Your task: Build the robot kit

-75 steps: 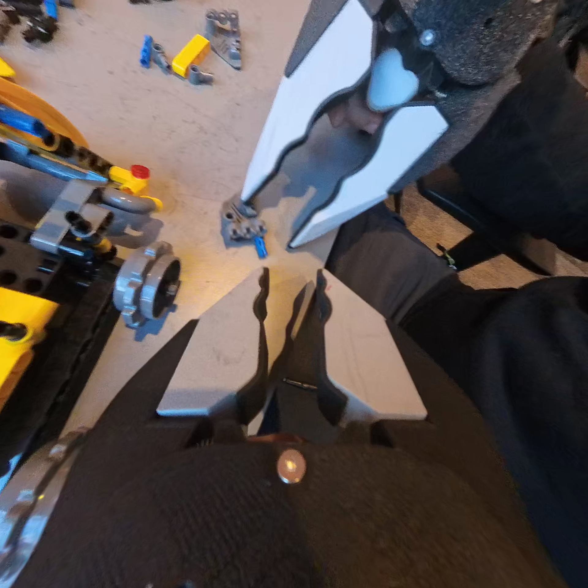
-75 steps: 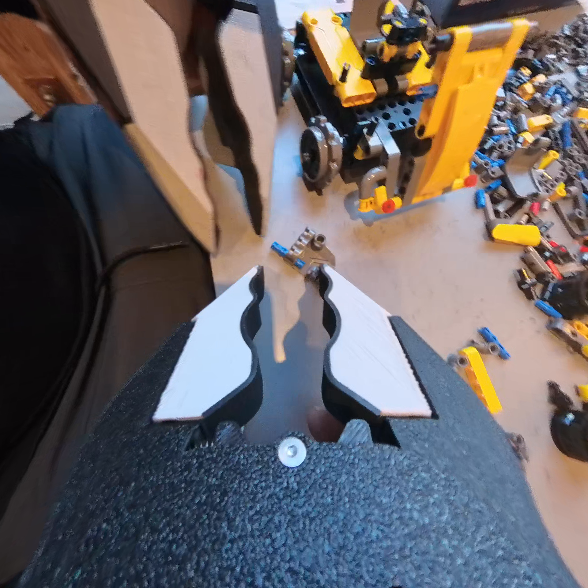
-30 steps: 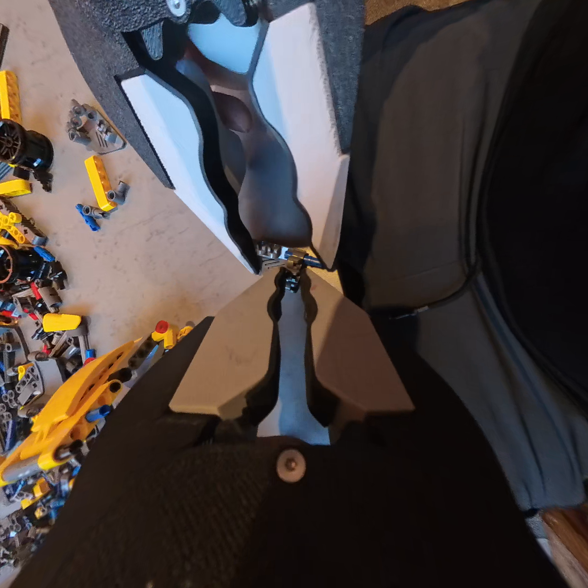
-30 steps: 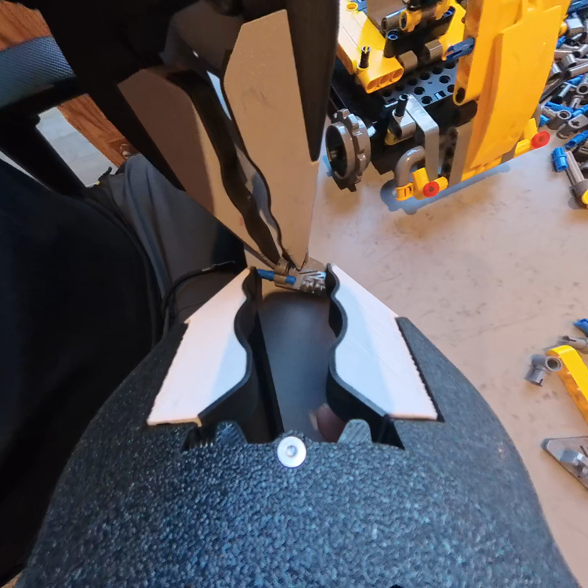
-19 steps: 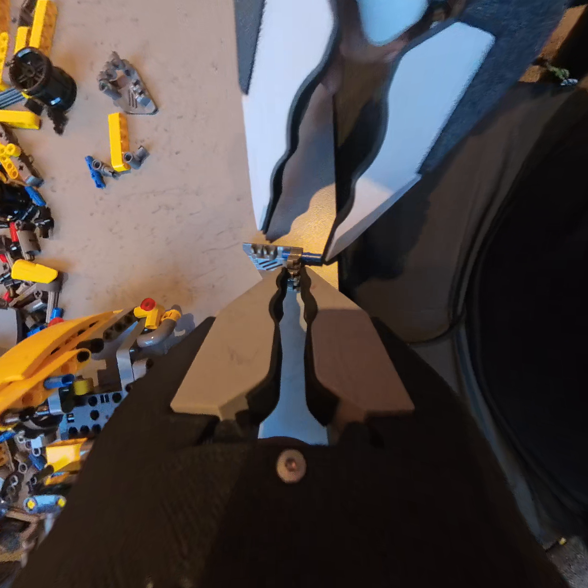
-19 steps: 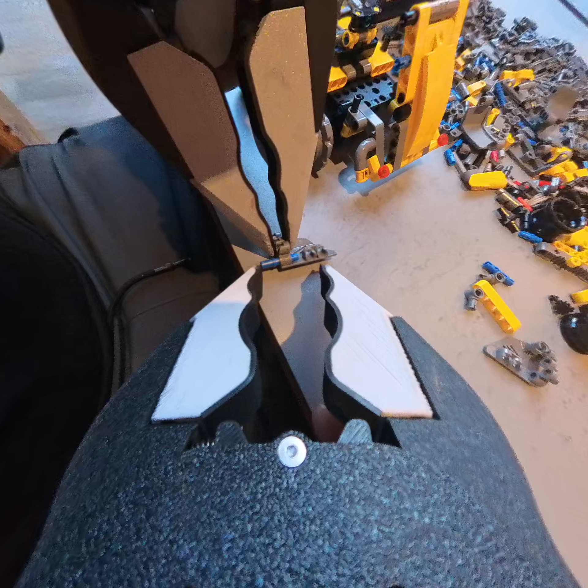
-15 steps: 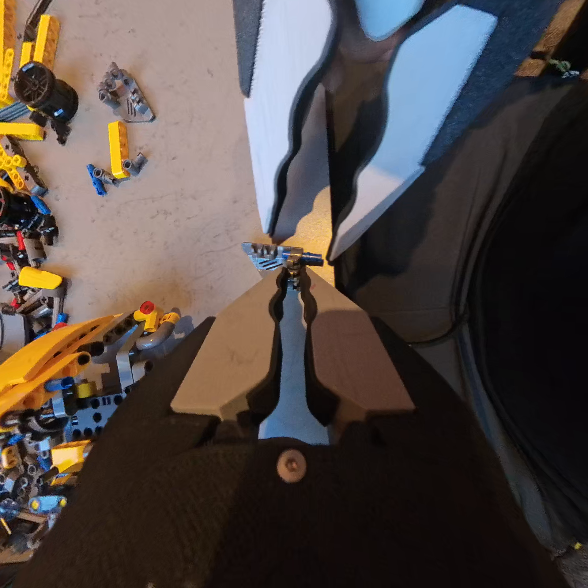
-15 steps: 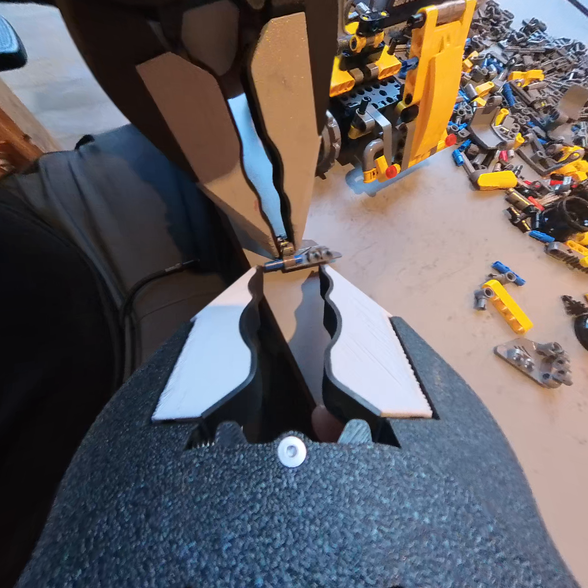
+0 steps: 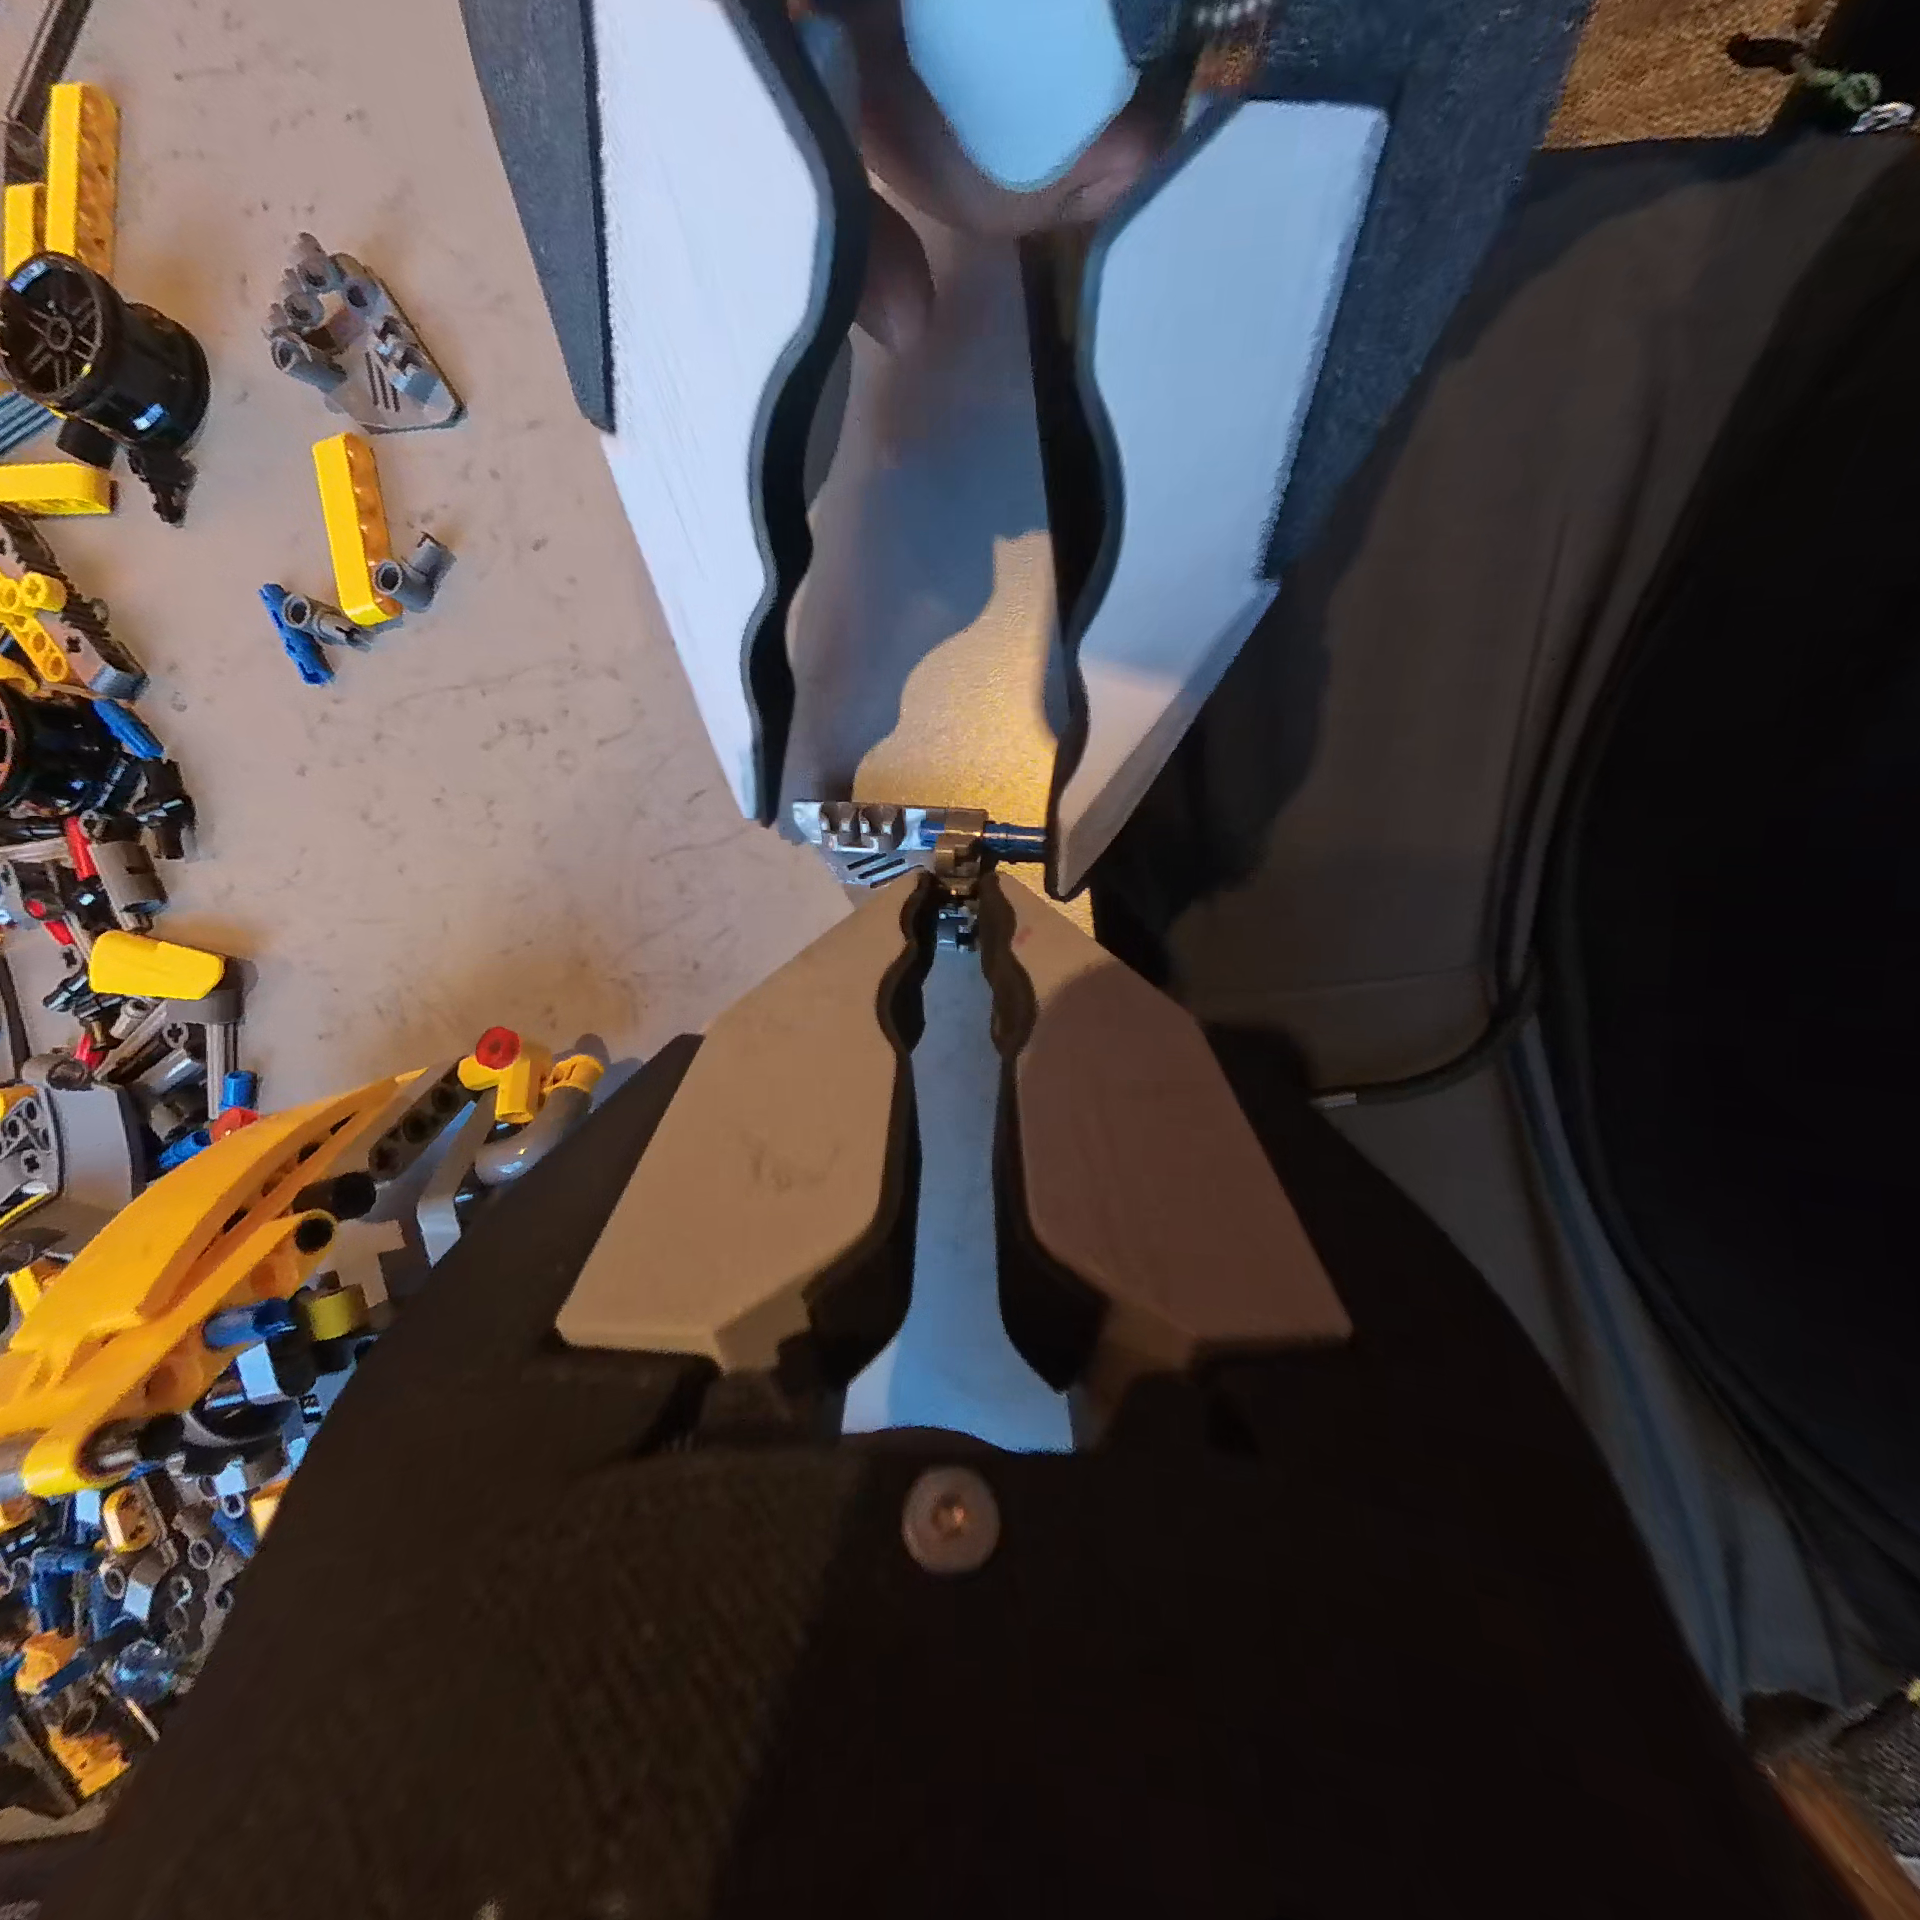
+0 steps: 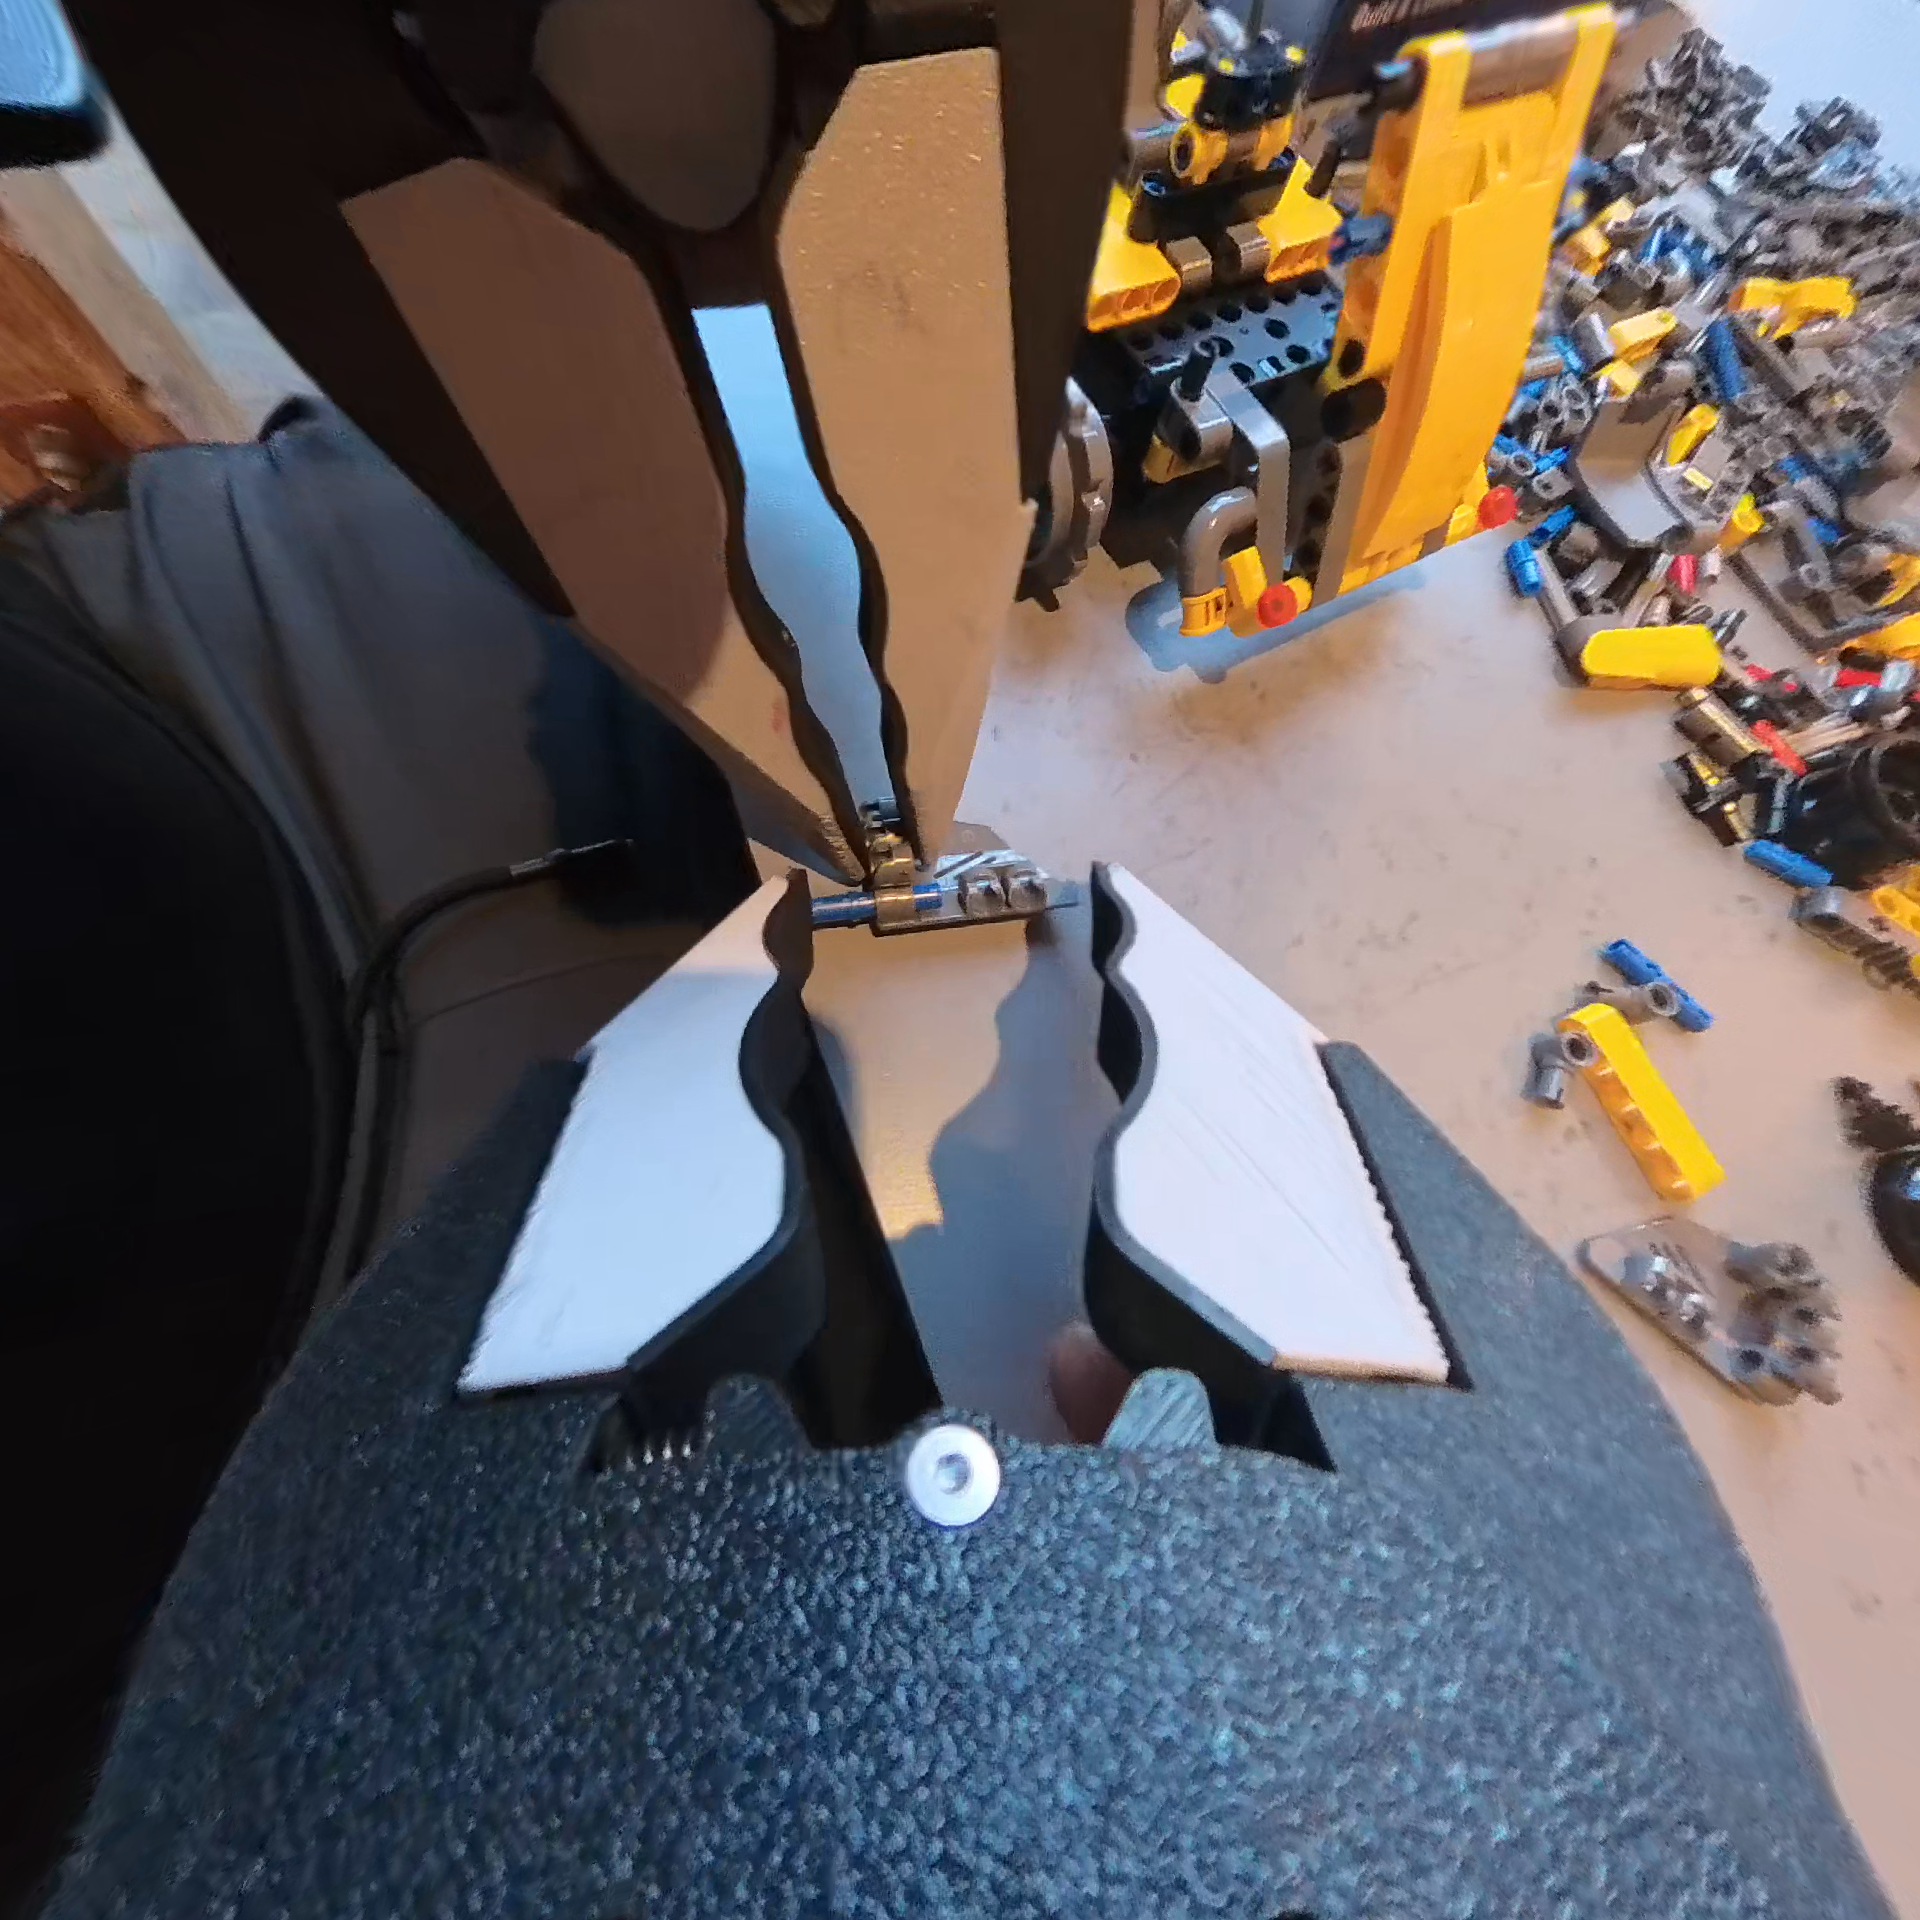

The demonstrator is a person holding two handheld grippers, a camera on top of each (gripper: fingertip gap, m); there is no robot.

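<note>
My left gripper point(image 9: 956, 894) is shut on the grey connector of a small grey brick assembly point(image 9: 883, 842) with a blue pin, and holds it above the table edge. In the right wrist view the left gripper point(image 10: 888, 847) comes down from above onto the assembly point(image 10: 977, 894). My right gripper point(image 10: 940, 899) is open, with its white fingertips on either side of the assembly's two ends. The pin's end is very close to one fingertip; I cannot tell if they touch. In the left wrist view the right gripper point(image 9: 920, 821) faces mine from above.
A yellow and black brick vehicle point(image 10: 1351, 364) stands on the beige table point(image 10: 1351, 831), with a pile of loose parts point(image 10: 1766, 312) to its right. A yellow beam point(image 10: 1636, 1112) and a grey panel point(image 10: 1714, 1309) lie nearer. A person's grey-trousered leg point(image 10: 364, 675) is at the left. Both grippers' tips are close together, under 4 cm apart.
The assembly lay on the table between two open grippers. My left gripper shut on it and lifted it. The right gripper's open fingers have now closed in around its ends.
</note>
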